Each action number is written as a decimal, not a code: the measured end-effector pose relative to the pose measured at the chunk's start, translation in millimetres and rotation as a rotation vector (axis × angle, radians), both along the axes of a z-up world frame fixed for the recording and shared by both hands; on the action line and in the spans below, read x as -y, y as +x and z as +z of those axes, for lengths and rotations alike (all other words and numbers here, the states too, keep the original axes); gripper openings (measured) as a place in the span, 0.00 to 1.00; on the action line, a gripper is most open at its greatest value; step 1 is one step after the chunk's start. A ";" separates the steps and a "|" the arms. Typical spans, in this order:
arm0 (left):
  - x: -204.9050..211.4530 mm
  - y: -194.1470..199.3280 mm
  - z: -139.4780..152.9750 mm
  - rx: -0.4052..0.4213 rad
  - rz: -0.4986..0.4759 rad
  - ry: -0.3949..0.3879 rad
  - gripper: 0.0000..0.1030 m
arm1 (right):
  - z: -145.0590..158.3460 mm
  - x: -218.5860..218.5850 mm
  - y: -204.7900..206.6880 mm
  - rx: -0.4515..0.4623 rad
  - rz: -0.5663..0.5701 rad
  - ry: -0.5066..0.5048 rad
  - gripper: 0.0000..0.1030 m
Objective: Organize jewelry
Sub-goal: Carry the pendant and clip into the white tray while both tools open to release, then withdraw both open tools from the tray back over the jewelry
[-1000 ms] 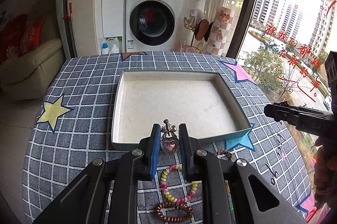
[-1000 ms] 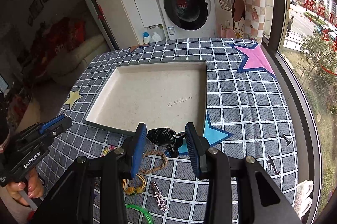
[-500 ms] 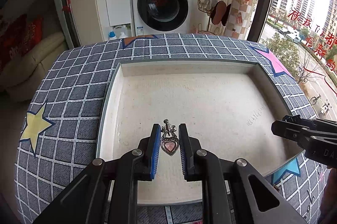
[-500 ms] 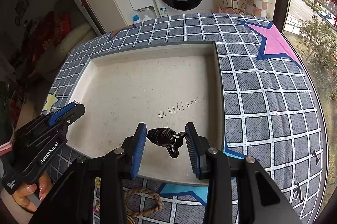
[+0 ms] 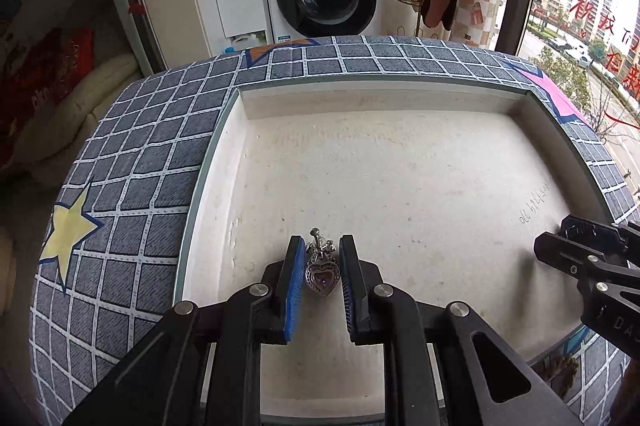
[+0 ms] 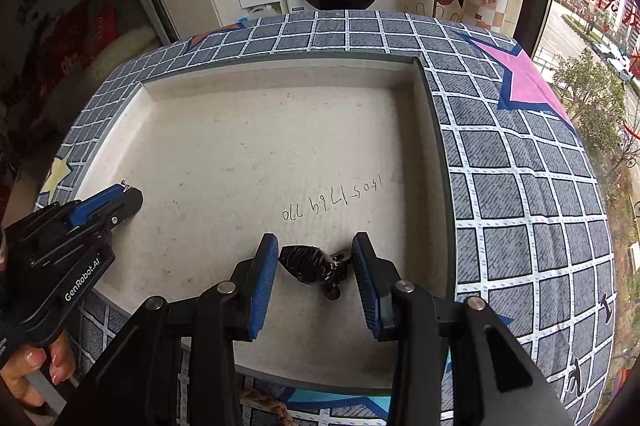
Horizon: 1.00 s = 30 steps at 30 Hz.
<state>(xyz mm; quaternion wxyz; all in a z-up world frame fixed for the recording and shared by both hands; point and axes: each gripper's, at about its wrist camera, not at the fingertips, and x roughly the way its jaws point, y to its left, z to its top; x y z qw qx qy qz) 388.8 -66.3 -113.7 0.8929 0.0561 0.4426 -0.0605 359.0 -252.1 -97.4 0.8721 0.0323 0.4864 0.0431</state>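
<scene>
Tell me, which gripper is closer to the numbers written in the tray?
Right. The right gripper, holding a black hair clip, is just short of the numbers. The left gripper is farther away, off to their left.

surface: checked star-print tablecloth [image 6: 520, 186] | on it: shallow white tray [image 6: 428, 114] | braided bracelet [image 6: 260, 400]

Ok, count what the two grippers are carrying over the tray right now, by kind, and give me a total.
Heart pendant, silver with a pink stone, in the left gripper: 1
Black hair clip, in the right gripper: 1
Total: 2
</scene>
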 end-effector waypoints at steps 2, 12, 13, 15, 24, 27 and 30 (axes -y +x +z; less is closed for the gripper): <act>3.1 0.3 -0.3 0.006 -0.001 0.023 0.30 | -0.8 -3.9 -1.6 0.010 0.016 -0.036 0.41; 7.2 -6.0 13.1 0.040 -0.017 0.033 0.54 | 0.0 -2.5 -3.4 -0.012 0.013 0.025 0.77; 8.0 -6.8 15.8 0.050 -0.013 0.041 1.00 | 2.5 0.7 -3.6 -0.008 0.004 0.042 0.77; 8.8 -13.3 25.6 0.119 0.010 0.051 1.00 | 9.4 6.8 -4.5 0.006 -0.014 0.080 0.77; 3.3 -37.8 57.7 0.168 0.006 0.007 1.00 | 36.0 28.1 -18.0 0.057 -0.070 0.262 0.91; -2.6 -57.5 68.5 0.174 -0.015 -0.012 1.00 | 44.6 30.9 -29.9 0.079 -0.077 0.279 1.00; -9.7 -78.6 75.4 0.174 -0.018 -0.016 1.00 | 51.7 28.6 -45.4 0.092 -0.058 0.255 1.00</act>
